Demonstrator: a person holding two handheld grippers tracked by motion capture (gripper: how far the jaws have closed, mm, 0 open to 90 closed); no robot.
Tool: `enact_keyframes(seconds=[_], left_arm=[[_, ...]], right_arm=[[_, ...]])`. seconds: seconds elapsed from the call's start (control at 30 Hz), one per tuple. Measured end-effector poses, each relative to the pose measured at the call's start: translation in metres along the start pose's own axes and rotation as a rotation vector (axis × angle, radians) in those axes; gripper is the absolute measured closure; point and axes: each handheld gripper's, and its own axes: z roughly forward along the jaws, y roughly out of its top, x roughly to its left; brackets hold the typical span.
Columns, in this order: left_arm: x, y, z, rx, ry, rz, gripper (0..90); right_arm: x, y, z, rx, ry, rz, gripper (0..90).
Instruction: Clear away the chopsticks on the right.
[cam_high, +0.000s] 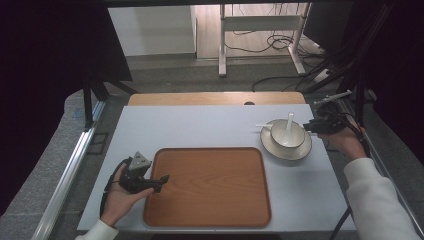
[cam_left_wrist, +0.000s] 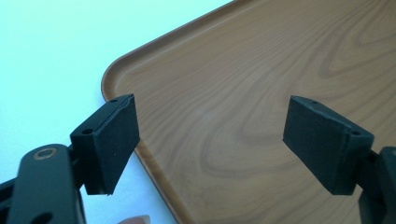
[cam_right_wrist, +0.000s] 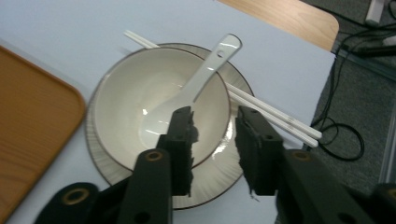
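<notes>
While the wooden tray lies bare in the middle of the table, nothing of the setting has yet reached it, so the work looks barely begun. To the right of the tray and just beyond its far corner stands the plate, with the bowl on it, the white spoon leaning in the bowl and the chopsticks lying across the plate's far rim.

At that plate's right edge the right gripper has its jaws narrowed about the bowl's near rim, one inside and one outside; whether the pads already press on it I cannot tell.

At the tray's left edge the left gripper hovers with jaws wide and nothing between them.

Carrying the stack over to the tray seems to be what remains.
</notes>
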Motion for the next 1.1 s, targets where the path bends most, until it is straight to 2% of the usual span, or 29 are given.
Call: enact_keyframes(seconds=[0.1,0.13,0.17,0.23,0.27,0.4,0.57,0.6,0.67,0.77,1.1], left_arm=[[0.001,-0.001,0.0,-0.003,0.003,-0.003,18.3],[0.001,-0.001,0.0,-0.003,0.003,-0.003,18.3],[0.002,-0.001,0.0,0.001,0.005,-0.002,18.4],[0.001,-0.002,0.0,0.001,0.005,-0.002,18.4],[0.001,-0.002,0.0,0.001,0.005,-0.004,18.6],[-0.002,-0.004,-0.001,0.003,0.008,0.002,18.7],[-0.003,-0.004,-0.002,0.002,0.006,0.005,18.6],[-0.003,-0.005,-0.003,0.001,0.007,0.002,18.7],[-0.003,-0.005,-0.003,0.0,0.008,0.001,18.7],[-0.001,-0.006,-0.005,-0.001,0.015,-0.005,18.8],[0.002,-0.007,-0.003,0.009,0.02,-0.009,18.9]], right_arm=[[-0.006,0.002,0.006,0.017,-0.012,0.005,79.1],[-0.006,0.002,0.006,0.017,-0.012,0.005,79.1],[-0.009,0.004,0.009,0.019,-0.033,0.008,84.6],[-0.011,0.006,0.011,0.025,-0.031,0.014,86.4],[-0.014,0.008,0.015,0.044,-0.042,0.01,89.1],[-0.019,0.017,0.021,0.082,-0.063,0.017,89.6],[-0.025,0.024,0.026,0.085,-0.063,0.03,89.6],[-0.029,0.025,0.032,0.095,-0.067,0.04,89.6],[-0.031,0.025,0.035,0.097,-0.065,0.05,89.6],[-0.04,0.024,0.048,0.119,-0.068,0.084,89.5],[-0.049,0.024,0.073,0.153,-0.08,0.098,89.5]])
